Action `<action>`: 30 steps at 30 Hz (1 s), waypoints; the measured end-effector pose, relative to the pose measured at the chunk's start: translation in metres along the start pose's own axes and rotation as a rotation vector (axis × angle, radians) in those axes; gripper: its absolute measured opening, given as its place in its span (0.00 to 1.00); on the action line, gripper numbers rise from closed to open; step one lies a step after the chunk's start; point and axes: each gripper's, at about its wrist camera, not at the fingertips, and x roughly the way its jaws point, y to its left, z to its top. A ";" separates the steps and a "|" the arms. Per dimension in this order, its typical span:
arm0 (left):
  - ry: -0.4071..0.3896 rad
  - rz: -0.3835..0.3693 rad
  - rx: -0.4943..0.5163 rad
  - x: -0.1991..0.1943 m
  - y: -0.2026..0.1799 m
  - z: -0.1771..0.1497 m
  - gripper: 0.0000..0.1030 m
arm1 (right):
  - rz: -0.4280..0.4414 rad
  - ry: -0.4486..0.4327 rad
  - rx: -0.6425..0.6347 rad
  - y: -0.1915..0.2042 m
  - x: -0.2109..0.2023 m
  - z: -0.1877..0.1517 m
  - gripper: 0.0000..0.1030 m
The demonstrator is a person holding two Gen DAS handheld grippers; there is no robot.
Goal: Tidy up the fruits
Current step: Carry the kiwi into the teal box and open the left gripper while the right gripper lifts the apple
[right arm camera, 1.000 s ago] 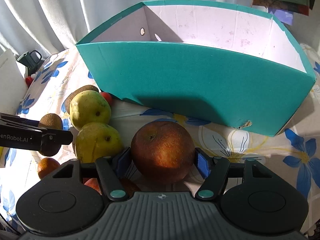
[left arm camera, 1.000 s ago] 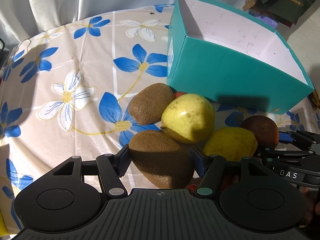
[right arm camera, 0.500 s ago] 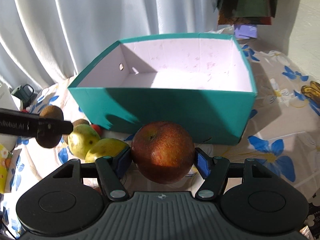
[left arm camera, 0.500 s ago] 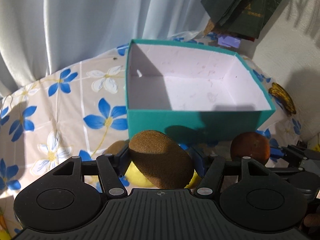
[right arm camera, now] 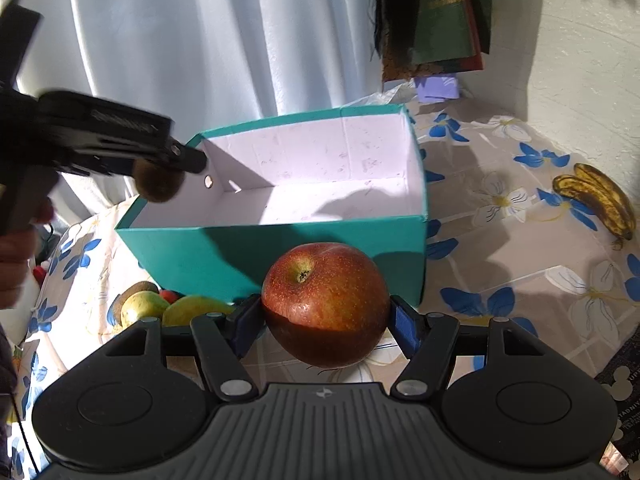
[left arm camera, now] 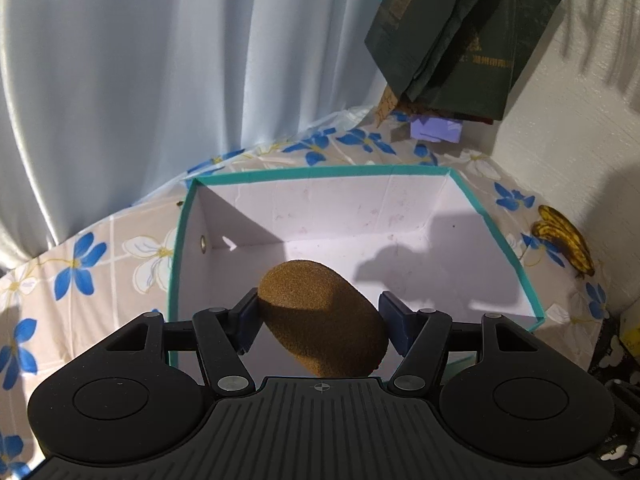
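My left gripper (left arm camera: 320, 316) is shut on a brown kiwi (left arm camera: 320, 316) and holds it over the open teal box (left arm camera: 532, 292) with a white, empty inside. In the right wrist view that same left gripper (right arm camera: 160, 176) carries the kiwi (right arm camera: 158, 184) above the box's left wall. My right gripper (right arm camera: 326, 320) is shut on a red apple (right arm camera: 326, 300), held in the air just in front of the teal box (right arm camera: 280, 256). Two yellow-green pears (right arm camera: 142, 308) and another kiwi (right arm camera: 120, 304) lie on the cloth left of the apple.
A flowered tablecloth (right arm camera: 520, 264) covers the round table. Spotted bananas (right arm camera: 600, 200) lie to the right of the box, also bananas (left arm camera: 568, 244). A curtain (left arm camera: 160, 80) hangs behind, dark bags (left arm camera: 460, 40) hang at the back right. A person's hand (right arm camera: 16, 256) shows at the left edge.
Both grippers rose with their fruit. The left one carried the kiwi from the fruit pile up and forward to above the box. The right one lifted the apple higher in front of the box.
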 end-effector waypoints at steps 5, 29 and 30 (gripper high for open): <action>0.026 0.056 0.032 0.032 -0.012 -0.002 0.66 | -0.026 -0.025 0.025 -0.011 -0.009 0.003 0.65; 0.181 0.179 0.014 0.097 -0.010 -0.020 0.68 | -0.059 -0.110 0.078 -0.029 -0.019 0.021 0.65; 0.177 0.193 0.019 0.097 -0.010 -0.020 0.69 | -0.056 -0.112 0.077 -0.029 -0.019 0.023 0.65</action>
